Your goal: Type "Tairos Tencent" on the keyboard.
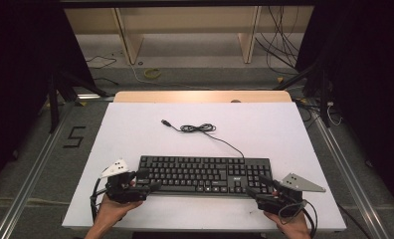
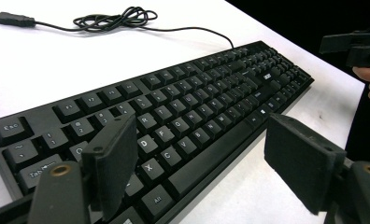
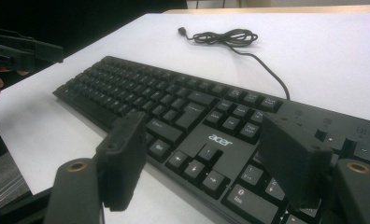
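Where the right tongs [image 3: 206,163] straddle, keyboard [image 3: 211,121] keys hide.

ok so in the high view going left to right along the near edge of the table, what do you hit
left gripper → keyboard → right gripper

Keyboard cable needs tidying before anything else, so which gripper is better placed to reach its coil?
Probably the right gripper: the cable leaves the keyboard nearer its end, and its jaws stand open. The left gripper sits at the far end.
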Motion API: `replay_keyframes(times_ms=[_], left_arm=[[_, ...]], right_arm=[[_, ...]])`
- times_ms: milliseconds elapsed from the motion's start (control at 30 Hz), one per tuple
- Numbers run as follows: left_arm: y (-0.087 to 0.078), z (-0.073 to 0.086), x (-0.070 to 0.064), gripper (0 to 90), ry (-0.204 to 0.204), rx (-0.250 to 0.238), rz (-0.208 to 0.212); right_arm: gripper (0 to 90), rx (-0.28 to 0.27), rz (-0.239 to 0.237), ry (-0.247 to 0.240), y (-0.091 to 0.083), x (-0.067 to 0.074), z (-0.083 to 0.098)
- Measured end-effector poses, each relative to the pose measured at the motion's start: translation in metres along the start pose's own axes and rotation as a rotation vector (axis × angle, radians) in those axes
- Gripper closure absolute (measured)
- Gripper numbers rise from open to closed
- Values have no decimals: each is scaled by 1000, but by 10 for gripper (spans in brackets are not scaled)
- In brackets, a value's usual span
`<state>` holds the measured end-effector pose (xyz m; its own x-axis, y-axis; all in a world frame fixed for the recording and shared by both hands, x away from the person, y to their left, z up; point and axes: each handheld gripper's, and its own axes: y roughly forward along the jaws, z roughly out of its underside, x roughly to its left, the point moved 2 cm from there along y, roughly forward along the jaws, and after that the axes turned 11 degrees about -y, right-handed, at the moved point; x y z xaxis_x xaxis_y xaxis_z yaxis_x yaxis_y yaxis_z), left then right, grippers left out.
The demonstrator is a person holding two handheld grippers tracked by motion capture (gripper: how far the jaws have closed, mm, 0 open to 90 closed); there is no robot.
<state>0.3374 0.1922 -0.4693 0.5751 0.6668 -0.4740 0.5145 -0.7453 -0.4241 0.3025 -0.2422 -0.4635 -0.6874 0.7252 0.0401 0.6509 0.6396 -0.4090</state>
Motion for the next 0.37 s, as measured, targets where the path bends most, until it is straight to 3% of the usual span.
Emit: replay_keyframes(times_ms=[367], left_arm=[[0,0,2,251,5,-1,-5]], right_arm=[[334,-4,3,0,1,-1,0]])
